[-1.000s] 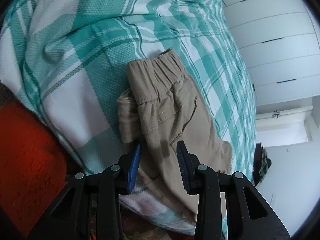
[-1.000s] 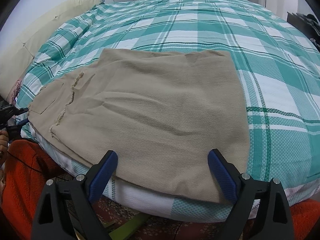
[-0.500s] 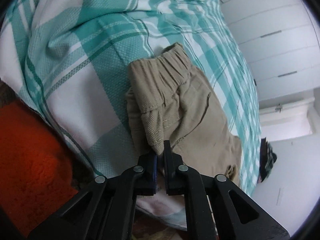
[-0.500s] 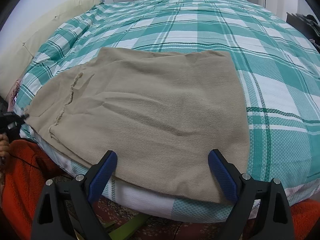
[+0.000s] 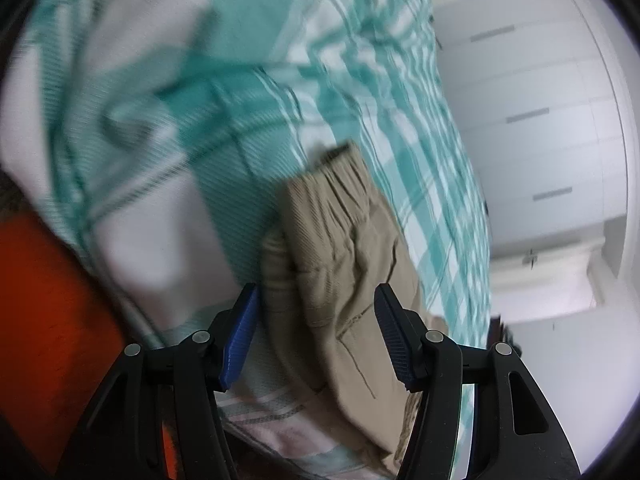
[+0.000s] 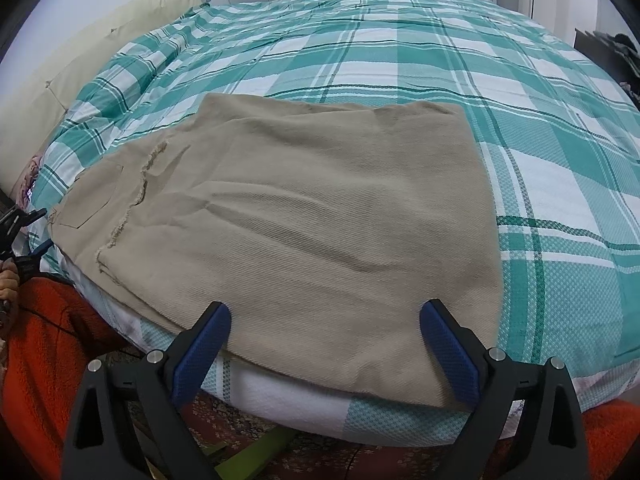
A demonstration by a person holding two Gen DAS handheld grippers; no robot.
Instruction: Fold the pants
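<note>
Beige pants point(image 6: 304, 216) lie folded flat on the green-and-white checked bedcover point(image 6: 440, 64), reaching to the bed's near edge. In the left wrist view their elastic waistband end point(image 5: 340, 248) lies just ahead of my left gripper point(image 5: 314, 320). Its jaws are opening; the cloth shows between the blue pads point(image 5: 240, 332), and neither pad presses on it. That view is blurred. My right gripper point(image 6: 324, 340) hangs open over the pants' near edge, holding nothing. The left gripper point(image 6: 24, 232) also shows at the pants' left end.
An orange-red fleecy cloth point(image 5: 48, 320) lies below the bed's edge, over a patterned carpet point(image 6: 304, 452). White wardrobe doors point(image 5: 540, 120) stand beyond the bed. A cream headboard point(image 6: 80, 64) runs along the left, and a person's hand point(image 6: 8, 280) shows at the far left.
The left gripper closed at the pants' waist-end edge, then opened wide and shifted a little; its view is now blurred. The right gripper and the pants stayed put.
</note>
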